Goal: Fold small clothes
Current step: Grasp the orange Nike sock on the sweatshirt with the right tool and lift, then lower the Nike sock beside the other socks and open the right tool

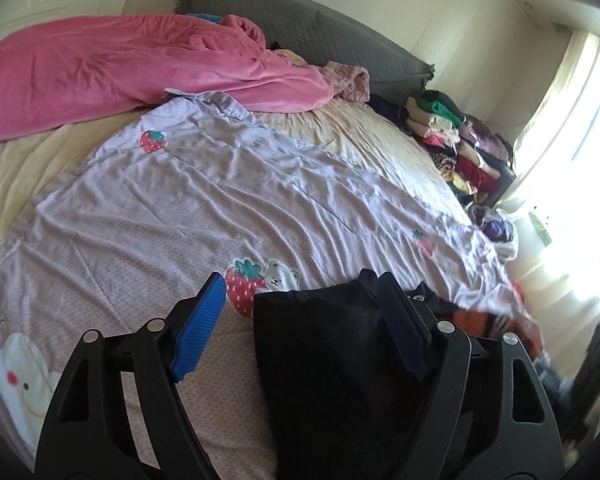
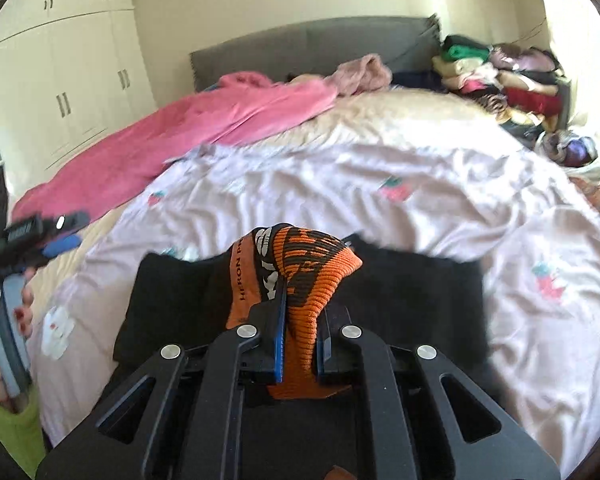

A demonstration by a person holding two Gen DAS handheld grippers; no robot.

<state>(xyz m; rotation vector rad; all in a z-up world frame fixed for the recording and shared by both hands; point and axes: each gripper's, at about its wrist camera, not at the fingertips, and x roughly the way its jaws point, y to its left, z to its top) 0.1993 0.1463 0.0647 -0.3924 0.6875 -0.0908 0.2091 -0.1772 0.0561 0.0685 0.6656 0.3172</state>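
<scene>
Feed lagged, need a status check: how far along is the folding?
Done, apparently: folded stacks sit by the headboard. In hand: the right gripper is shut on an orange sock, lifted over a black garment; the left gripper is open, the garment between its fingers. Left: the garment, the sock, and a loose heap at the bed's edge.

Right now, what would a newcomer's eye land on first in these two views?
Probably the orange and black sock, bunched between the shut fingers of the right claw over a black garment on the bed. Next, the pink blanket heaped along the far left side, and the stack of folded clothes by the bright window.
</scene>
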